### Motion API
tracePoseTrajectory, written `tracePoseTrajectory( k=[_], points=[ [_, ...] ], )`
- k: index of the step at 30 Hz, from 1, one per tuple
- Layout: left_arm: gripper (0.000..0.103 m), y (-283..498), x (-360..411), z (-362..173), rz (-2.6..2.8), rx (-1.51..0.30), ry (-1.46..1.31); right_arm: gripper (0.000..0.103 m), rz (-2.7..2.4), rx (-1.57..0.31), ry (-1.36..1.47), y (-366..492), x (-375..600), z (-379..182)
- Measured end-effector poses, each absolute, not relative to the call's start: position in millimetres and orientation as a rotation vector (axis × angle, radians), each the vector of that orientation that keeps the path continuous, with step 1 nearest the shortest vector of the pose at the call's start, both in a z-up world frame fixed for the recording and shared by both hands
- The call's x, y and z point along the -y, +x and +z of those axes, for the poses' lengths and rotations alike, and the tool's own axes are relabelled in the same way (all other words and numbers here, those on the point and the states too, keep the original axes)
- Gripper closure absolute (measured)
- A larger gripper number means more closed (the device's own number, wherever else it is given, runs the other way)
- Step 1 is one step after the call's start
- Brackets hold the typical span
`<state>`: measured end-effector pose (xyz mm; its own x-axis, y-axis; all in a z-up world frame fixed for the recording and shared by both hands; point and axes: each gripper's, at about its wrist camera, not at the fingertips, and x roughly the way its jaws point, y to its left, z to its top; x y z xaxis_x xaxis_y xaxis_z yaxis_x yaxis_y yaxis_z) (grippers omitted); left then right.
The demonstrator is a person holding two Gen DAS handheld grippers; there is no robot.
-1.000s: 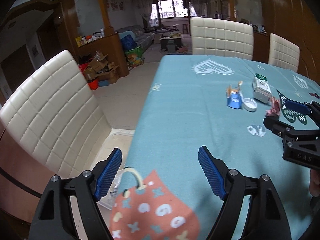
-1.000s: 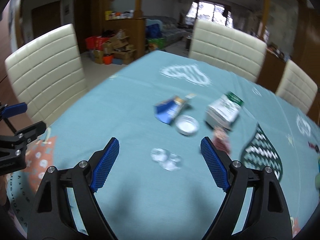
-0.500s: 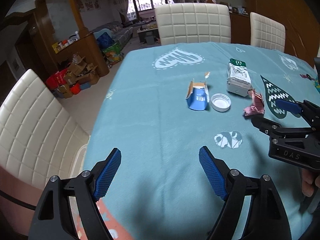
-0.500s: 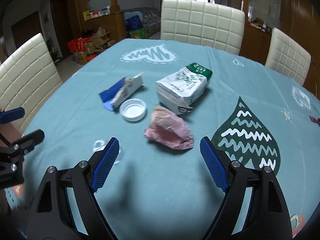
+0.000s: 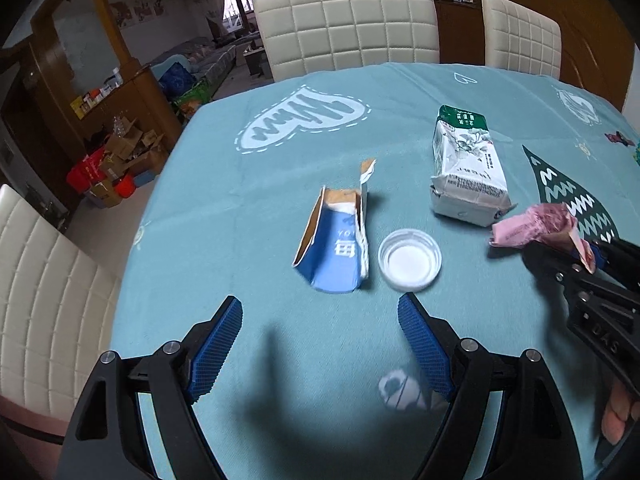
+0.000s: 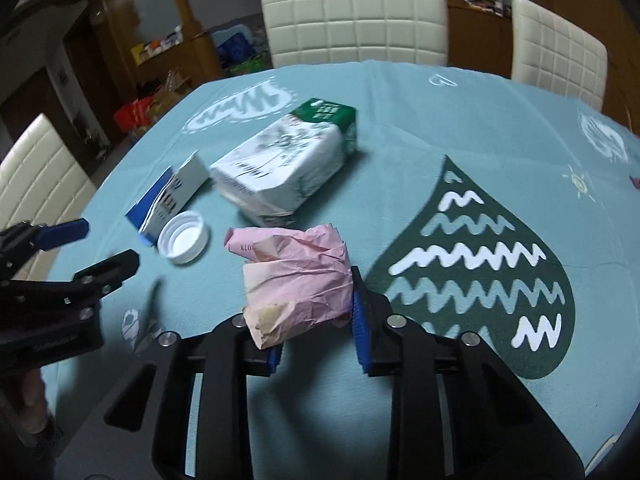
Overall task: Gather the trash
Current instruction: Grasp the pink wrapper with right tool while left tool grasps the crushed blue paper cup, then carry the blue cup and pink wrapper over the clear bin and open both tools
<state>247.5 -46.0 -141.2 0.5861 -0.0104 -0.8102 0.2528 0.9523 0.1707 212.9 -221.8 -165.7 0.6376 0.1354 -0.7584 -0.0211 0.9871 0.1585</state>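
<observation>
Your left gripper (image 5: 320, 344) was wide open, low over the tablecloth (image 5: 248, 208), just short of the torn blue carton (image 5: 336, 248) and white lid (image 5: 410, 259). The green-and-white pack (image 5: 464, 168) lay beyond. Your right gripper (image 6: 316, 320) had closed on the crumpled pink wrapper (image 6: 296, 276).

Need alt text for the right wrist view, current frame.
The right claw grips a crumpled pink paper wrapper over a teal tablecloth. Beyond it lie a white cap, a torn blue carton and a green-and-white package; the open left claw enters at left.
</observation>
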Motion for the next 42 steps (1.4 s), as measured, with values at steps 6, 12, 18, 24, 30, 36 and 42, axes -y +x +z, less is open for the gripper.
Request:
tracePoseTrajectory(
  k=[6, 12, 18, 24, 30, 36, 42],
  points=[
    [0.025, 268.9, 41.0, -144.6, -0.124, -0.944, 0.215, 0.074, 0.107, -0.879, 0.126, 212.8, 218.5, -166.5],
    [0.025, 280.4, 36.3, -148.7, -0.110, -0.941, 0.184, 0.074, 0.109, -0.880, 0.134, 214.8, 219.8, -168.1],
    [0.026, 279.3, 34.0, -150.7, -0.128, -0.933, 0.182, 0.074, 0.109, -0.881, 0.134, 214.8, 219.5, -167.9],
    [0.064, 270.3, 37.7, -146.9, -0.175, -0.927, 0.199, 0.074, 0.111, -0.881, 0.139, 214.5, 220.0, -168.1],
    [0.069, 260.8, 41.5, -143.8, -0.194, -0.921, 0.212, 0.074, 0.111, -0.881, 0.140, 214.4, 220.0, -168.3],
    [0.069, 251.1, 37.4, -138.4, -0.183, -0.918, 0.217, 0.074, 0.107, -0.877, 0.142, 214.6, 220.7, -168.1],
    [0.069, 235.0, 25.2, -131.9, -0.169, -0.910, 0.208, 0.074, 0.140, -0.870, 0.137, 206.3, 210.6, -167.0]
  ],
)
